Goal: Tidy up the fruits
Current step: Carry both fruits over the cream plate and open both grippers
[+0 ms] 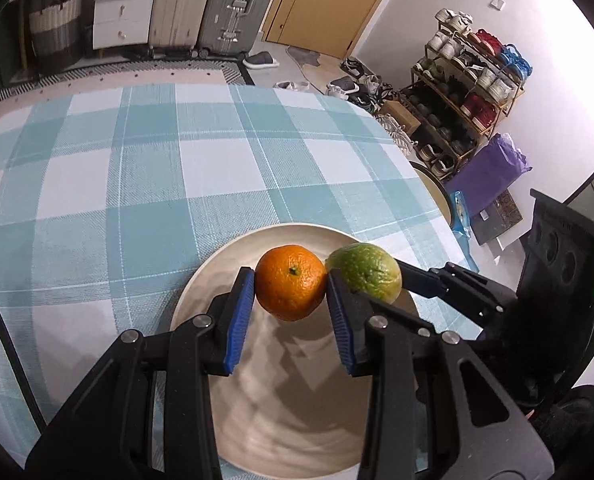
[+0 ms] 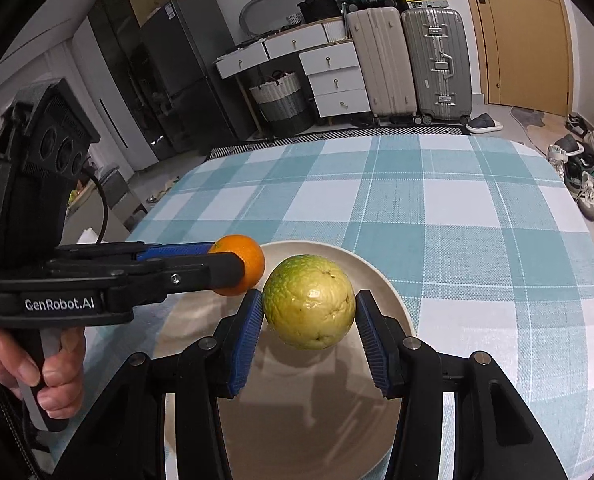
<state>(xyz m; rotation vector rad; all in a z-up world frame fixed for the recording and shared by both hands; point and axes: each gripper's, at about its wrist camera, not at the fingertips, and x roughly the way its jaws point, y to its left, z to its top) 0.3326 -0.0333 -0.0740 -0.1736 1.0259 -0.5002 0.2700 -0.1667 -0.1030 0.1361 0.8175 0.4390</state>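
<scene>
A small orange [image 1: 290, 282] hangs above the cream plate [image 1: 201, 284], pinched between the blue pads of my left gripper [image 1: 291, 286]. Right beside it a larger yellow-green citrus [image 1: 364, 271] is held over the same plate. In the right wrist view that green fruit [image 2: 309, 301] sits squeezed between the pads of my right gripper [image 2: 310, 308], above the plate [image 2: 393, 284]. The left gripper [image 2: 233, 266] reaches in from the left there, with the orange [image 2: 244, 255] at its tip and a hand [image 2: 37, 364] on its handle. The two fruits nearly touch.
The plate rests on a table with a blue and white checked cloth [image 1: 145, 184], near its front right corner. Off the table's right edge stand a shoe rack [image 1: 461, 92] and a purple bag [image 1: 489, 172]. Suitcases [image 2: 409, 60] and drawers [image 2: 333, 76] line the far wall.
</scene>
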